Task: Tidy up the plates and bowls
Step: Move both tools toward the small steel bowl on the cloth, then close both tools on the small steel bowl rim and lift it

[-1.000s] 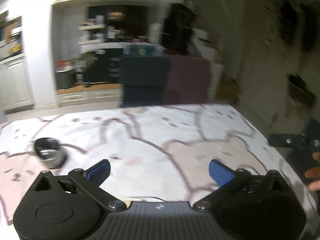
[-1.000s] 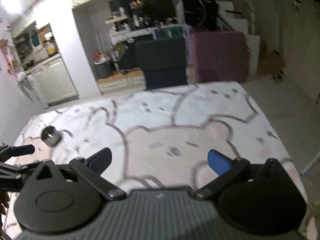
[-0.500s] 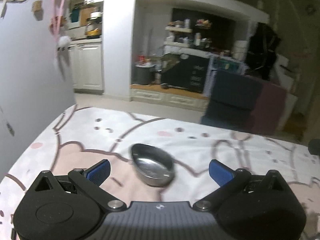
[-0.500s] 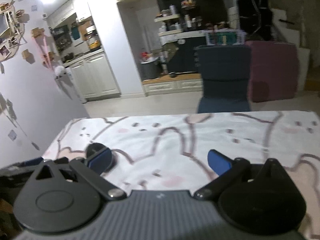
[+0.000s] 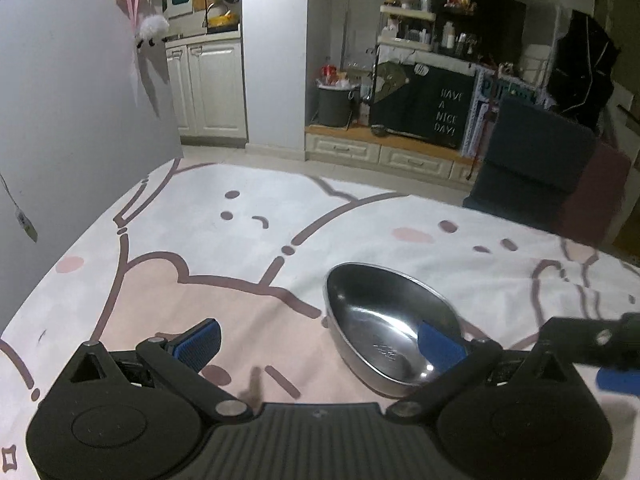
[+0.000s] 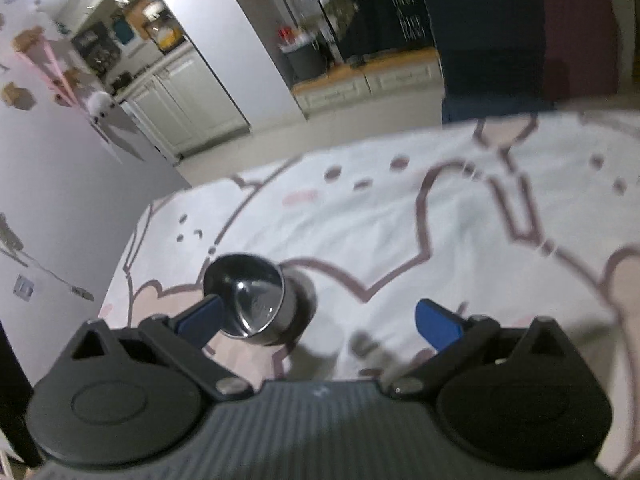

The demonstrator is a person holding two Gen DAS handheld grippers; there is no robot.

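Observation:
One shallow steel bowl [image 5: 372,312] rests upright on the cartoon-print tablecloth [image 5: 240,248]. My left gripper [image 5: 320,344] is open just before it. Its right fingertip [image 5: 440,346] lies over the bowl's inside and its left one is off to the side over bare cloth. Whether the finger touches the bowl cannot be told. In the right wrist view, which is blurred, the same bowl [image 6: 252,280] sits by the left fingertip [image 6: 200,320] of my open right gripper [image 6: 320,324]. A finger of the right gripper [image 5: 580,334] enters the left wrist view from the right.
A grey wall [image 5: 60,100] runs along the table's left edge. Beyond the far edge stand a dark blue chair [image 5: 532,160] and a maroon one [image 5: 600,192]. White cloth [image 6: 440,220] stretches right of the bowl.
Both grippers have swung left and closed in on the bowl. It was small and far off a second ago and now sits at their fingertips. Both stayed open.

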